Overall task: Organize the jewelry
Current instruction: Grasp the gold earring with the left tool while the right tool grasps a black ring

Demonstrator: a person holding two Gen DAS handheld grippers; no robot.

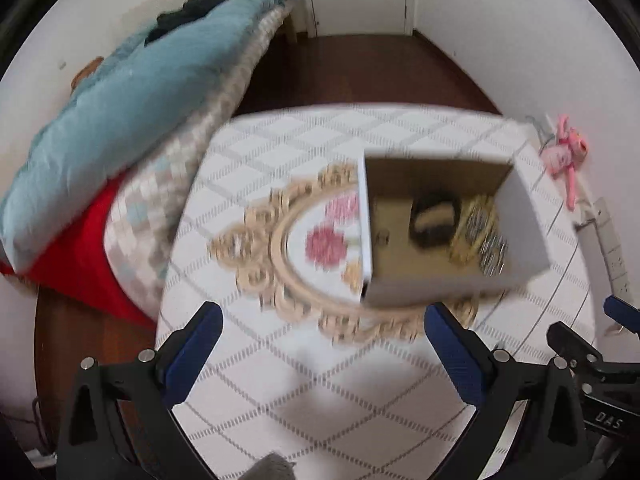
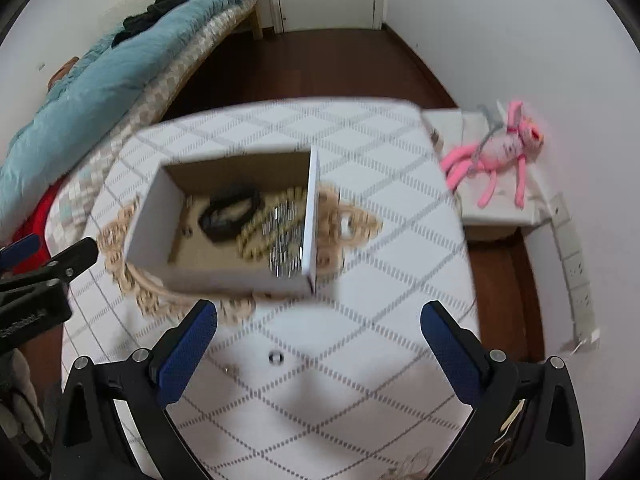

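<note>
Just beyond open right tool (image 2: 318, 326): jewelry box (image 2: 224, 276), w/ chains.

Motion blur smears both views. The box (image 2: 224, 236) hides part of the ornate gold frame (image 1: 280, 248) beneath it, and the jewelry inside (image 2: 280, 236) blurs into dark, gold and silvery shapes. A small ring-like item (image 2: 275, 357) on the tabletop (image 2: 340, 380) is too small to identify.

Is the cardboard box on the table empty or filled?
Partly filled: the box holds a black band and beaded jewelry.
</note>
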